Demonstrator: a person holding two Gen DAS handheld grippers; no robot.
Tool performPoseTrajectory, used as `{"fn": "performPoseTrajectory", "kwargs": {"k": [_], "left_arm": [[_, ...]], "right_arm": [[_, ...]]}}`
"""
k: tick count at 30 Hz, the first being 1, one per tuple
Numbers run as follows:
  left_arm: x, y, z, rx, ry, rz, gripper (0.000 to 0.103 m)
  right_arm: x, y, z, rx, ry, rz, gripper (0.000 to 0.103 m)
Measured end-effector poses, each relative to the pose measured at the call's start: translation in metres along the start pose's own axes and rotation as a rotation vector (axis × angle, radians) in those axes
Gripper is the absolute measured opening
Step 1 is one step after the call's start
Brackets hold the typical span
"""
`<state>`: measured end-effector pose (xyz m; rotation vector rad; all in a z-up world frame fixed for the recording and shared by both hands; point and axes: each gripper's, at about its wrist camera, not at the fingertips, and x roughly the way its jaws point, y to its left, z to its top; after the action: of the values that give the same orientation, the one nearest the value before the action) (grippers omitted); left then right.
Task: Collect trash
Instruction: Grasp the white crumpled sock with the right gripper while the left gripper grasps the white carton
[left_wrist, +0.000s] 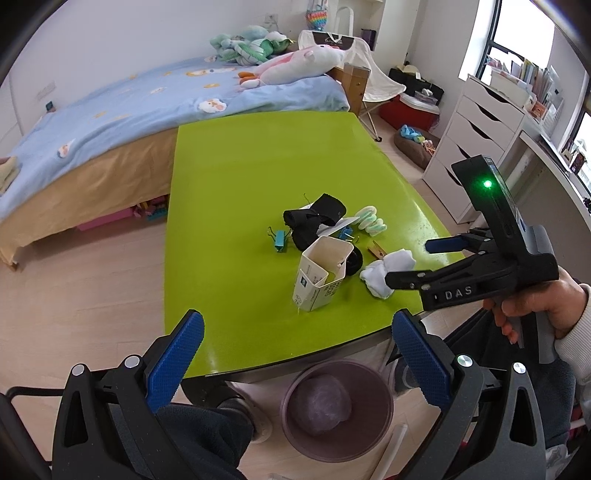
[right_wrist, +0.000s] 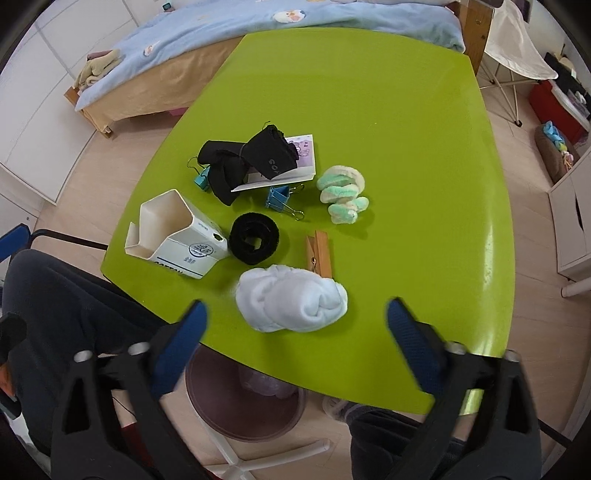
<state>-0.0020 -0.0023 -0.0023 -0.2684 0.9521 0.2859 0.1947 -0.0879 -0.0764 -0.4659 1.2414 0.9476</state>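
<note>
Both grippers' fingers gape empty; only the right wrist view shows the card (right_wrist: 295, 162) under black cloth (right_wrist: 251, 158).

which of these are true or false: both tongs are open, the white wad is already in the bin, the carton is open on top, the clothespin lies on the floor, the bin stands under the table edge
1. Both tongs, left and right, are open: true.
2. The white wad is in the bin: false, it lies on the green table.
3. The carton is open on top: true.
4. The wooden clothespin lies on the floor: false, it is on the table beside the wad.
5. The bin stands below the table's near edge: true.
</note>
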Motion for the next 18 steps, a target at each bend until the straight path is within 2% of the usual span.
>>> {"fn": "performPoseTrajectory", "kwargs": {"k": [2,3,6,9,18], "left_arm": [[0.001,0.002,-0.001,-0.005,0.004,0.0,0.098],[0.002,0.002,-0.002,-0.009,0.008,-0.002,0.098],[0.004,0.002,-0.002,-0.009,0.013,-0.006,0.098],[0.006,0.001,0.001,-0.004,0.016,-0.009,0.098],[0.018,-0.002,0.011,0.019,0.019,-0.016,0.098]], "right_arm": [[0.005,0.0,0.001,0.003,0.017,0.0,0.054],[0.005,0.0,0.001,0.002,0.018,0.006,0.044],[0.003,0.0,0.0,0.002,0.004,0.009,0.03],[-0.002,0.0,-0.002,0.0,-0.016,0.014,0.025],[-0.032,-0.001,-0.008,0.036,-0.084,0.047,0.022]]}}
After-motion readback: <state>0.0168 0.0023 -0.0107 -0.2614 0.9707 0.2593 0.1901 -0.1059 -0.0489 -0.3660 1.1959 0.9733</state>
